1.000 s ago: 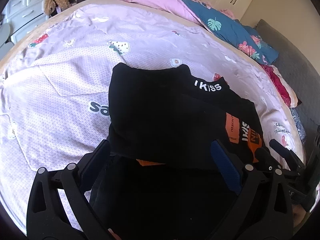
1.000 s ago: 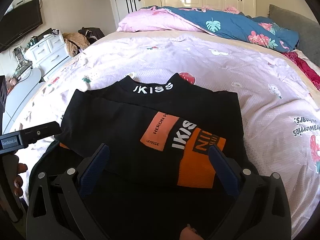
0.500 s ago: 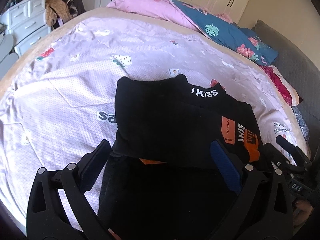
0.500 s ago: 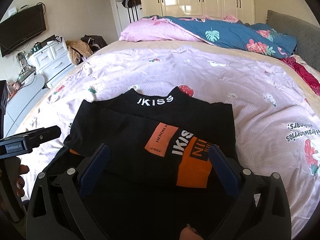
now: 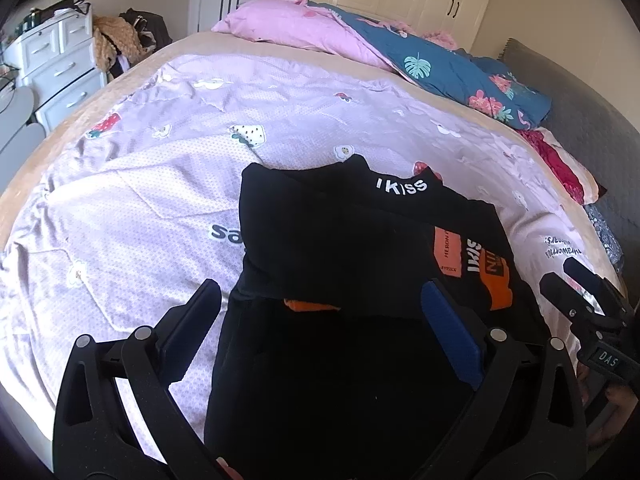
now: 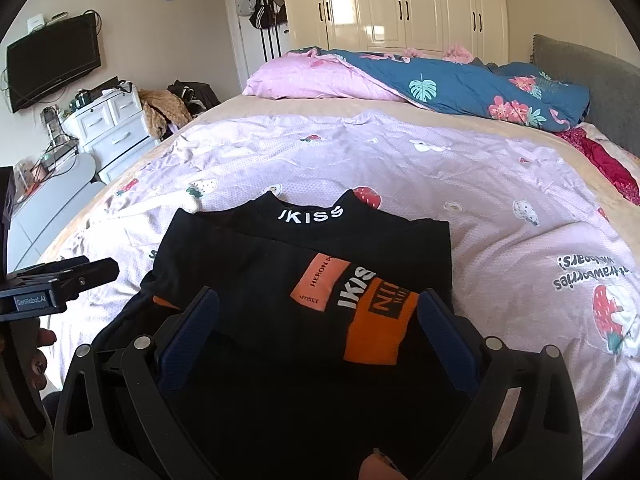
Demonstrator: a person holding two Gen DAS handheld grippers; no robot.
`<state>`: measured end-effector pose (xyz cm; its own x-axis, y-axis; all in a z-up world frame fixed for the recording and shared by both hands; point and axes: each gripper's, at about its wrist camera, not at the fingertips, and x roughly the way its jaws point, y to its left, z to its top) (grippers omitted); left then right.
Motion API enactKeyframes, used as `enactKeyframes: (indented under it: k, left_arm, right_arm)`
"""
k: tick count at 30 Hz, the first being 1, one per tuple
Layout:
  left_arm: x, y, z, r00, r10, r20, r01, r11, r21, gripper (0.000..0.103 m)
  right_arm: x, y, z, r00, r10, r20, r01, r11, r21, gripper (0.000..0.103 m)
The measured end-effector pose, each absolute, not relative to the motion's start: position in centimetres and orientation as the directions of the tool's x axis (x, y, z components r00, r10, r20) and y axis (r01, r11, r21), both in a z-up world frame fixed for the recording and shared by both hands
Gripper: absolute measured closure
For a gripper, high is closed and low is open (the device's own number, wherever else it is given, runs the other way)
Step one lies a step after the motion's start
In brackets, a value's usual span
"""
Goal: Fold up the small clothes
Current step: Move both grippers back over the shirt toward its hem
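Where the lilac strawberry-print bedspread (image 6: 460, 184) covers the bed, a black garment (image 6: 304, 264) lies flat on it, partly folded, its collar lettered "IKISS" (image 6: 311, 216) pointing away from the cameras toward the pink pillow (image 6: 316, 80) and the blue floral quilt (image 6: 472, 84) at the far edge. On the garment's upper layer sit an orange patch (image 6: 320, 286) and, beside it on the side nearer the grey headboard (image 6: 588, 80), a larger orange block (image 6: 380, 328) with dark lettering. Left hand-held gripper (image 5: 322, 308): hovers above the garment's near portion, jaws spread wide with nothing between them; one finger (image 5: 192, 324) stands over the bedspread just beside the garment's edge, the blue-padded one (image 5: 452, 332) over the black cloth. Right hand-held gripper (image 6: 318, 316): likewise above the garment's near portion, jaws wide apart and holding nothing, both blue-padded fingers (image 6: 188, 336) over the fabric. Each device appears at the margin of the other's view, the right one (image 5: 588, 304) beside the garment's headboard-side edge, the left one (image 6: 60, 284) beside the opposite edge with fingers of the person's hand (image 6: 40, 356) below it. Beyond the bedspread, on the side away from the headboard, stand a white drawer unit (image 6: 108, 128) and a wall-mounted television (image 6: 52, 64); cream wardrobe doors (image 6: 400, 4) rise behind the pillow.
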<state>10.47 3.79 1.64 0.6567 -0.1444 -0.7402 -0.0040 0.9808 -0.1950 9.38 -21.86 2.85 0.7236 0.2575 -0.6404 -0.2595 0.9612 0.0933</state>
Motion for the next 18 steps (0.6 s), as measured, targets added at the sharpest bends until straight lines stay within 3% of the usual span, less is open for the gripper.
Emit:
enactKeyframes:
  k: [18]
  left_arm:
    - [7.3, 3.6, -0.1, 0.642, -0.113, -0.758, -0.007, 0.988, -0.153, 0.009]
  right_arm:
    - [6.0, -22.5, 2.3, 0.718, 0.249, -0.65, -0.289, 0.956, 0.047, 0.004]
